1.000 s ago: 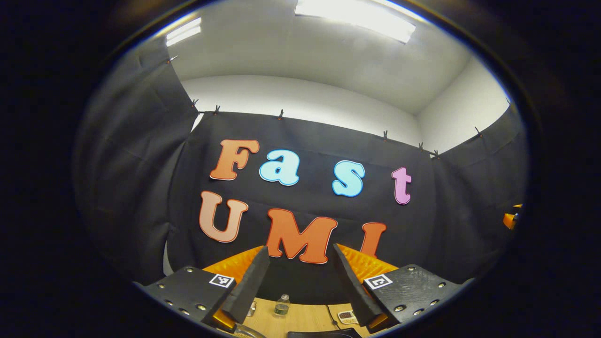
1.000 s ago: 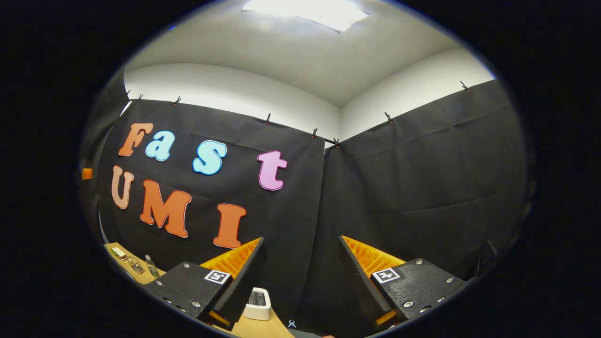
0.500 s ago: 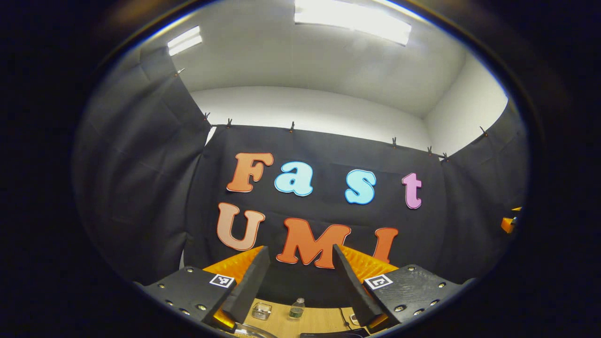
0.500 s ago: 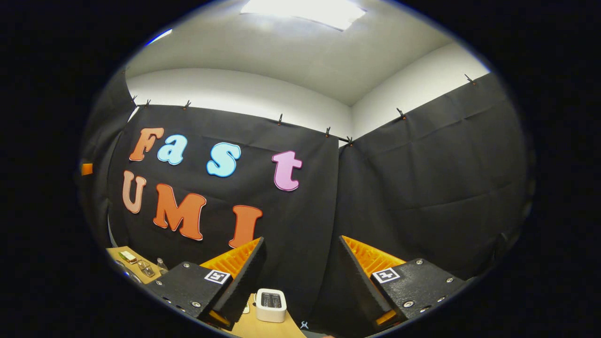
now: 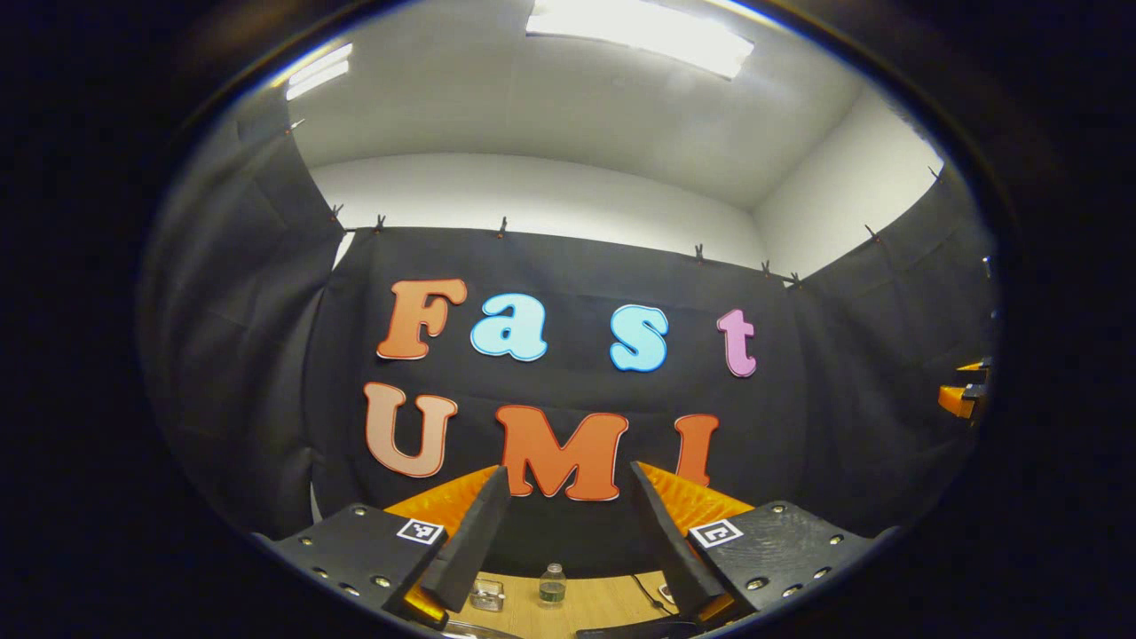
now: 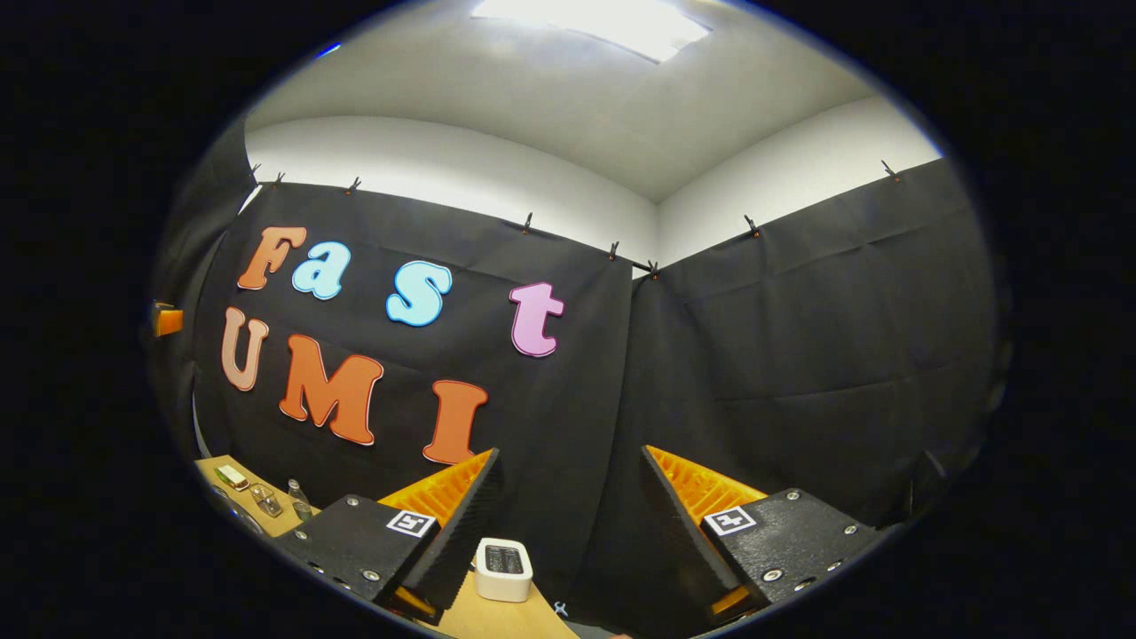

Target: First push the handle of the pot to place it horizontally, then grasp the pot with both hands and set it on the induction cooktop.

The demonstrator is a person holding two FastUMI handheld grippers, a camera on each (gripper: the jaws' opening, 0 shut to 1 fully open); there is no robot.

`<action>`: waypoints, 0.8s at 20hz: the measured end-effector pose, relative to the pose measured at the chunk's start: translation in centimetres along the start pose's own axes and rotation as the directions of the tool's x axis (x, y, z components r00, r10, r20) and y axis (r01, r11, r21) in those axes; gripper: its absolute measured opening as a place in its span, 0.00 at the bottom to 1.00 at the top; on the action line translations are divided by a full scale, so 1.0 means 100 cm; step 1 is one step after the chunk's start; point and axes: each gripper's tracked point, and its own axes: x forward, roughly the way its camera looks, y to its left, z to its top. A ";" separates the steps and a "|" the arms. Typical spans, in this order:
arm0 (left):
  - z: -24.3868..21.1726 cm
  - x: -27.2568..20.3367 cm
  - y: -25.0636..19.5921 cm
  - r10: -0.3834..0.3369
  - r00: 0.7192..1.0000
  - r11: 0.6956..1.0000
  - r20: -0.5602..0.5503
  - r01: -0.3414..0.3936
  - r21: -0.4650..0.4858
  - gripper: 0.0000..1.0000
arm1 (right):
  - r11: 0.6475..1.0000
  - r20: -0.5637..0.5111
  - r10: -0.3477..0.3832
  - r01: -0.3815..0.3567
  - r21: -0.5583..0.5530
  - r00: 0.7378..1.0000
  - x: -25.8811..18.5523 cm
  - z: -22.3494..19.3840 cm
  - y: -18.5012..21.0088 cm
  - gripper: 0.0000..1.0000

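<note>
I am holding both grippers pitched up at the booth wall. The wooden table (image 5: 586, 603) is showing low ahead, under the fingers. The left gripper (image 5: 561, 524) is standing wide open and empty; the right gripper (image 6: 568, 524) likewise. I cannot see the pot, so its handle axis and the nearer hand cannot be told; I judge it lies below and near. A small bottle (image 5: 552, 586) is sitting ahead between the left fingers, a white toaster (image 6: 503, 569) beside the right gripper's left finger. Against half a second ago, the left view has tipped up slightly.

left gripper (image 5: 568, 524): raised, tilted up, jaws apart, empty | right gripper (image 6: 568, 515): raised, tilted up, jaws apart, empty
</note>
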 end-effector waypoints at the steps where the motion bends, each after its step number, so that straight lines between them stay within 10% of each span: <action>1: -0.012 0.002 -0.002 -0.021 0.999 1.000 -0.028 0.021 0.001 0.85 | 1.000 -0.002 -0.009 0.009 -0.006 1.000 -0.003 0.001 -0.001 0.94; 6: -0.081 -0.002 -0.010 -0.161 0.958 0.987 -0.236 0.151 -0.059 0.63 | 0.998 -0.016 -0.062 0.062 -0.014 0.998 -0.018 -0.003 -0.004 0.94; 10: -0.138 -0.020 -0.007 -0.230 0.887 0.973 -0.401 0.204 -0.106 0.12 | 0.997 -0.015 -0.073 0.073 -0.010 0.997 -0.034 -0.004 -0.001 0.94; 16: -0.253 -0.082 -0.018 -0.337 0.636 0.940 -0.694 0.264 -0.214 0.02 | 0.995 -0.055 -0.099 0.097 -0.031 0.994 -0.046 -0.018 0.002 0.94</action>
